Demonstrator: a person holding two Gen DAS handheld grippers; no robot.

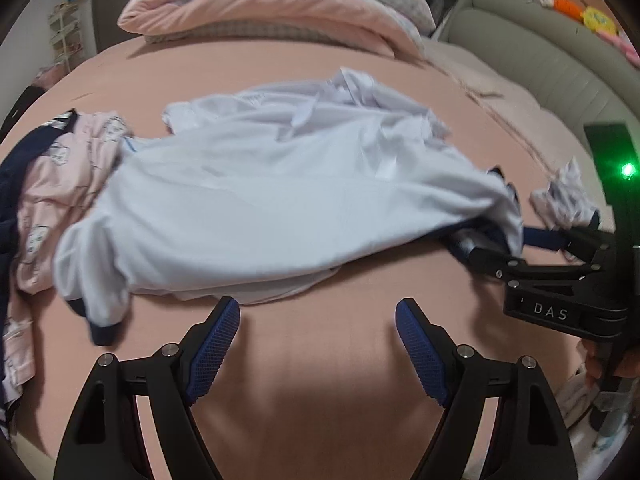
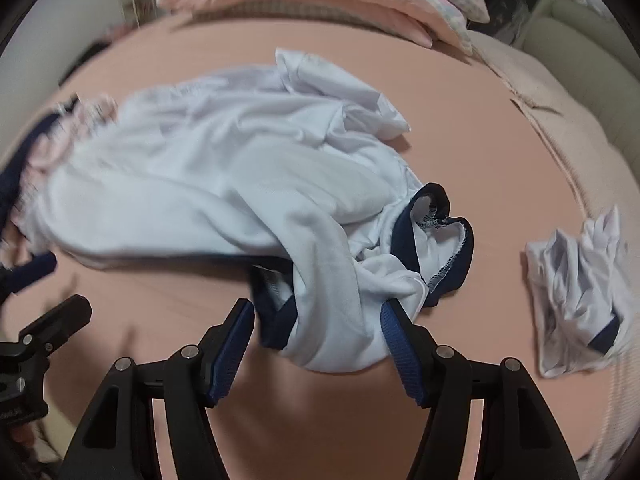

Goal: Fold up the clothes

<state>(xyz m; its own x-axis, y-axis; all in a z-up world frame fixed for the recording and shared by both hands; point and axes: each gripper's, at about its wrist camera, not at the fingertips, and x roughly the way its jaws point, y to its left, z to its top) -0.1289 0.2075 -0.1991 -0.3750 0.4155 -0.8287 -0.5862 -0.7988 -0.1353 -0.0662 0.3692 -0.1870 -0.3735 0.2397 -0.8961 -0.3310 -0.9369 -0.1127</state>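
Now, on a pink bed [image 1: 320,400], I am at the pick-up step of folding: both grippers tilt down at a crumpled white shirt with navy trim [image 1: 280,200]. Nearest me, my left gripper [image 1: 318,312] stands released over bare sheet, the shirt's near hem just beyond its tips. My right gripper [image 2: 318,316] has the navy-edged end of the shirt between its jaws, one pad touching the cloth, the other clear; I judge nothing is pinched yet. Next, I reckon, each must nip an edge and spread the shirt flat. Farther off lie a small white garment [image 2: 576,292] and pink bedding [image 1: 272,8].
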